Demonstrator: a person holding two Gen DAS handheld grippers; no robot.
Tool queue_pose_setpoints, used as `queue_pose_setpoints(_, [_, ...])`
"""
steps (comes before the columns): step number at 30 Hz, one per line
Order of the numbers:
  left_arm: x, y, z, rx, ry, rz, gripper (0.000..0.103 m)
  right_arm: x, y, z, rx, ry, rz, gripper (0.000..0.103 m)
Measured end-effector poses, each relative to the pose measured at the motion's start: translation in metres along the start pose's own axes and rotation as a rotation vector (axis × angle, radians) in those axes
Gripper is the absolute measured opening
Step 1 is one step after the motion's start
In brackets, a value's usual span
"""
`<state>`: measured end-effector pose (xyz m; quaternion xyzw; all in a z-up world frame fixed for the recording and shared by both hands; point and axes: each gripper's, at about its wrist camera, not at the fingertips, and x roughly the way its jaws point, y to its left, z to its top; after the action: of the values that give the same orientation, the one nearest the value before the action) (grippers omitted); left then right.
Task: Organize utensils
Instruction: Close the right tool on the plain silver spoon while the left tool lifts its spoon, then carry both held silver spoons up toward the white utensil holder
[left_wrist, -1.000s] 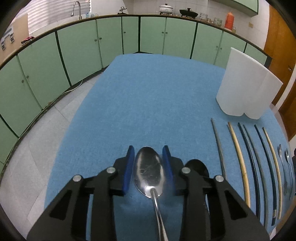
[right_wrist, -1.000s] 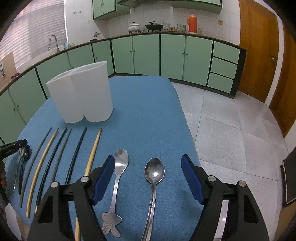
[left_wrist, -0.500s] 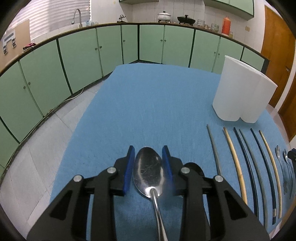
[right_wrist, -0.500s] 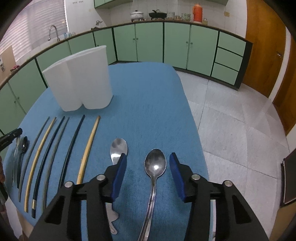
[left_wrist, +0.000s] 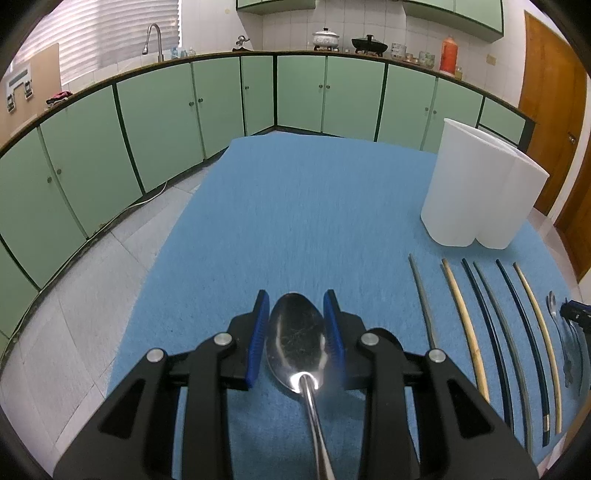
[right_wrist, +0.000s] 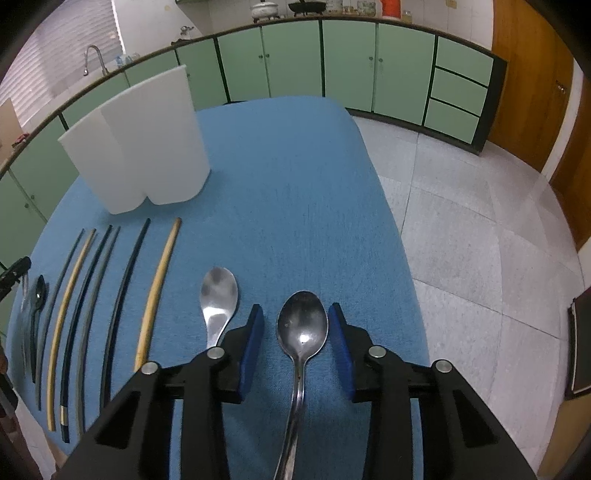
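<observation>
My left gripper (left_wrist: 295, 294) is shut on the bowl of a steel spoon (left_wrist: 297, 339), whose handle runs back toward the camera. My right gripper (right_wrist: 296, 308) straddles a second steel spoon (right_wrist: 303, 325) that lies on the blue cloth. Its jaws are closing, and a thin gap still shows beside the bowl. A short flat-handled spoon (right_wrist: 218, 295) lies just left of the right gripper. Several chopsticks (right_wrist: 155, 295) lie side by side between the two grippers, also seen as chopsticks (left_wrist: 465, 325). A white two-compartment holder (right_wrist: 140, 147) stands behind them.
The blue-covered table (right_wrist: 288, 177) ends close to the right gripper's right side, with tiled floor (right_wrist: 480, 240) beyond. A small black spoon (right_wrist: 38, 295) lies at the far left of the row. Green cabinets (left_wrist: 166, 122) ring the room.
The right jaws have narrowed from wide open to close around the steel spoon's bowl, and that gripper has sunk toward it. The left gripper keeps its hold on its spoon.
</observation>
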<state>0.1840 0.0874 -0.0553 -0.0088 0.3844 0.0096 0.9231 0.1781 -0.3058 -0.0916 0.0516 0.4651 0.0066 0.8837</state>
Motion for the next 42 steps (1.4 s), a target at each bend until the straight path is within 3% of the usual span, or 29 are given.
queue_pose_setpoints(4, [-0.001,0.000,0.000,-0.002,-0.002,-0.001,0.029,0.002,0.001,0.002,0.000,0.001,-0.004,0.028])
queue_pose_setpoints(9, [-0.009,0.002,0.002,-0.005,-0.016,-0.007,0.029,-0.005,0.001,0.001,0.002,-0.025,0.009,0.028])
queue_pose_setpoints(22, [-0.058,-0.001,0.008,-0.020,-0.163,-0.046,0.029,-0.085,0.015,-0.007,-0.045,-0.304,0.042,0.028])
queue_pose_setpoints(38, [-0.097,-0.023,0.036,-0.029,-0.333,-0.144,0.025,-0.132,0.040,0.024,-0.104,-0.472,0.091,0.028])
queue_pose_setpoints(39, [-0.098,-0.025,0.038,-0.027,-0.339,-0.150,0.023,-0.134,0.043,0.027,-0.107,-0.479,0.096,0.028])
queue_pose_setpoints(42, [-0.100,-0.034,0.051,-0.020,-0.359,-0.182,0.004,-0.137,0.051,0.042,-0.119,-0.501,0.119,0.028])
